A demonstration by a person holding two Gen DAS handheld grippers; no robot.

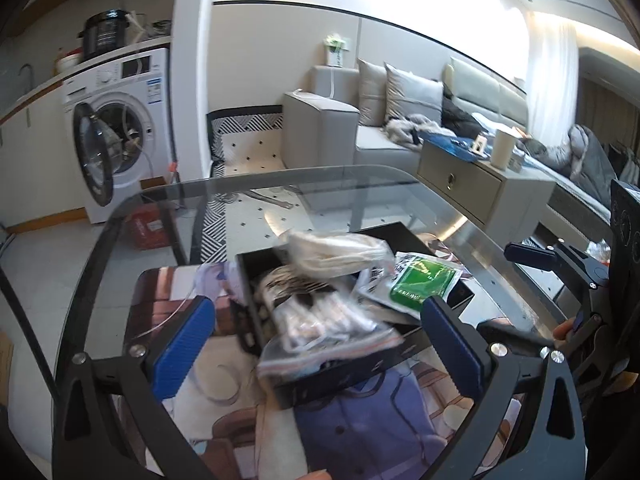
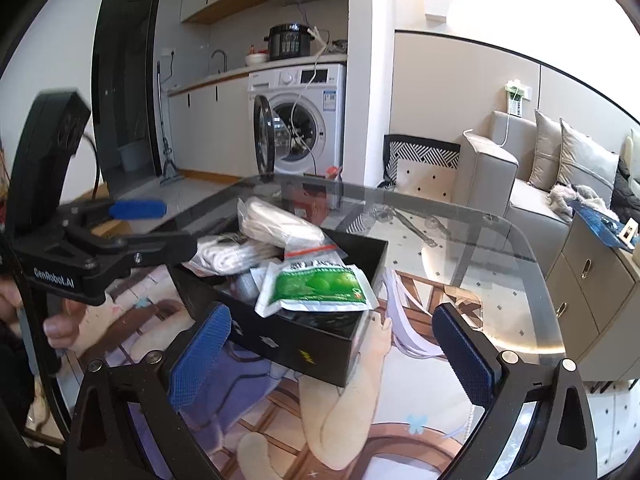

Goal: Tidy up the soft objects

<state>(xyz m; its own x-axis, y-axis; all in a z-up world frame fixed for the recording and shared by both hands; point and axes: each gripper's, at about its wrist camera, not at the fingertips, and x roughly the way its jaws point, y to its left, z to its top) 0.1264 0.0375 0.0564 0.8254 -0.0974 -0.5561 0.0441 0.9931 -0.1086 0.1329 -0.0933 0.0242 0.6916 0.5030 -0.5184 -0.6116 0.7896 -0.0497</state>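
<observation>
Both the left hand-held gripper [image 1: 318,338] and right hand-held gripper [image 2: 332,354] stood wide and empty before the black box [image 2: 320,344] on the desk [image 2: 500,240], wherein light, slippery, yielding packets, the green pouch [image 2: 320,286] topmost, were best pinched by an edge.

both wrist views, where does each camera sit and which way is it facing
Left wrist: on the left claw, angled down at the open black box of bagged soft goods on the glass table; the right claw shows at the right edge.
Right wrist: on the right claw, facing the same box from its other side; the left claw and the hand holding it show at left.
Shared: the box, the green packet, the white washing machine.
</observation>
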